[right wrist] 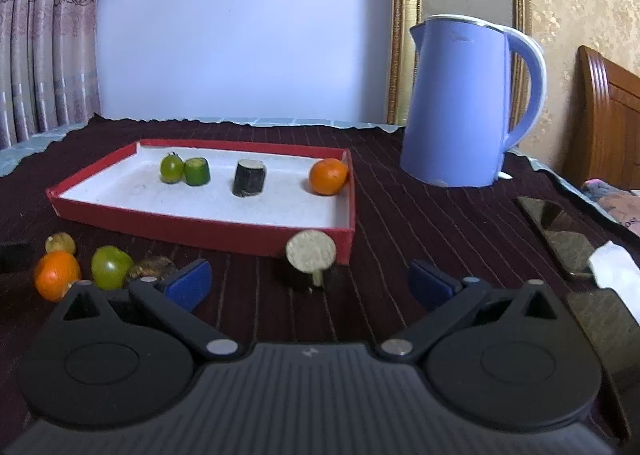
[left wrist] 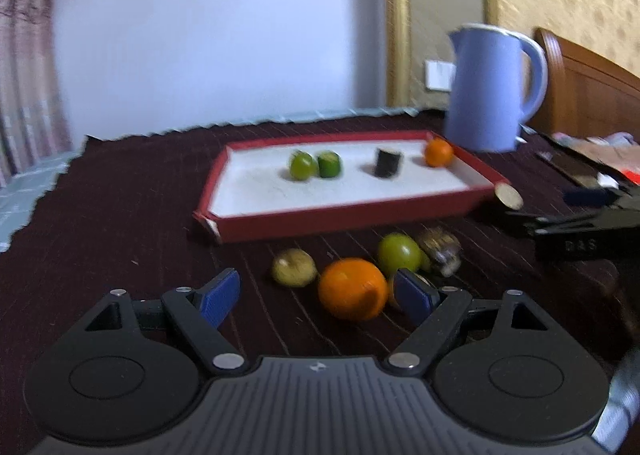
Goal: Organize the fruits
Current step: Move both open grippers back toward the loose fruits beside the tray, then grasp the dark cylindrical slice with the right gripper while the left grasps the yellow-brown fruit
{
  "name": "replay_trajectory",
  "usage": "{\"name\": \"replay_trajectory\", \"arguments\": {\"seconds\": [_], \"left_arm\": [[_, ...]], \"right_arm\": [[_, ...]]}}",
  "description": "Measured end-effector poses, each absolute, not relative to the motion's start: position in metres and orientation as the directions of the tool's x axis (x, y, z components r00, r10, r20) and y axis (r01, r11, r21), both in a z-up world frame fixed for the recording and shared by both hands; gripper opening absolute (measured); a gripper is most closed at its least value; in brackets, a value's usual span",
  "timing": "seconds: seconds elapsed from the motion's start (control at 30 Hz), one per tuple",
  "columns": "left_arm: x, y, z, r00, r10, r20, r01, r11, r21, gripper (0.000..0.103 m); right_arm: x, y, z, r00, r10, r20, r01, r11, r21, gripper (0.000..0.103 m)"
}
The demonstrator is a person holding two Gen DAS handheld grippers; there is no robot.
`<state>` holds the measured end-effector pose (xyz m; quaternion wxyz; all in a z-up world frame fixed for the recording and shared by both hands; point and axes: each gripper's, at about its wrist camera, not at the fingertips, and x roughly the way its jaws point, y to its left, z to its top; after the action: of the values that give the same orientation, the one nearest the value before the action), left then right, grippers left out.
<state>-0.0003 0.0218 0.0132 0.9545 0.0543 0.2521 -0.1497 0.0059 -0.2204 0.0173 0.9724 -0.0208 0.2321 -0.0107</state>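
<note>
A red tray (left wrist: pixel 344 213) (right wrist: pixel 200 231) with a white floor holds two green fruits (left wrist: pixel 302 165), a dark cylinder (left wrist: pixel 387 163) and an orange (left wrist: pixel 438 152). On the cloth in front lie an orange (left wrist: pixel 352 289) (right wrist: pixel 57 275), a green fruit (left wrist: pixel 399 253) (right wrist: pixel 111 267), a yellowish fruit (left wrist: pixel 293 267) and a brown one (left wrist: pixel 440 249). My left gripper (left wrist: pixel 318 297) is open, with the near orange between its blue pads (left wrist: pixel 220 297), apart from them. My right gripper (right wrist: pixel 310 285) is open just short of a cut dark cylinder (right wrist: pixel 311 255) lying beside the tray's corner.
A blue kettle (right wrist: pixel 460 103) stands behind the tray to the right. Flat dark items (right wrist: pixel 560 239) and white paper lie on the cloth at the right. The right gripper's black body (left wrist: pixel 580 227) shows at the right of the left wrist view. A wooden headboard (right wrist: pixel 608 115) stands far right.
</note>
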Motion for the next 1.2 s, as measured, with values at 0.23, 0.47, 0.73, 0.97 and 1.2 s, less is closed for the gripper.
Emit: {"name": "replay_trajectory", "arguments": {"seconds": [0.23, 0.47, 0.73, 0.97, 1.2], "left_arm": [[0.011, 0.013, 0.009, 0.803, -0.263, -0.535, 0.304, 0.953, -0.012, 0.084], [0.017, 0.006, 0.007, 0.8, -0.24, -0.55, 0.29, 0.957, 0.004, 0.066], [0.021, 0.029, 0.016, 0.822, -0.2, -0.533, 0.205, 0.978, -0.051, 0.067], [0.031, 0.017, 0.015, 0.748, -0.296, -0.594, 0.278, 0.952, -0.125, 0.066], [0.046, 0.014, 0.01, 0.713, -0.327, -0.62, 0.228, 0.945, -0.236, 0.063]], "right_arm": [[0.006, -0.22, 0.011, 0.881, -0.009, -0.473, -0.014, 0.999, -0.046, 0.103], [0.004, -0.227, 0.012, 0.889, 0.002, -0.458, -0.009, 1.0, -0.013, 0.103], [0.003, -0.225, 0.012, 0.892, -0.002, -0.452, -0.011, 1.0, -0.024, 0.103], [0.003, -0.225, 0.011, 0.891, -0.005, -0.454, -0.01, 1.0, -0.029, 0.103], [0.004, -0.224, 0.011, 0.891, -0.007, -0.453, -0.008, 0.999, -0.031, 0.103]]}}
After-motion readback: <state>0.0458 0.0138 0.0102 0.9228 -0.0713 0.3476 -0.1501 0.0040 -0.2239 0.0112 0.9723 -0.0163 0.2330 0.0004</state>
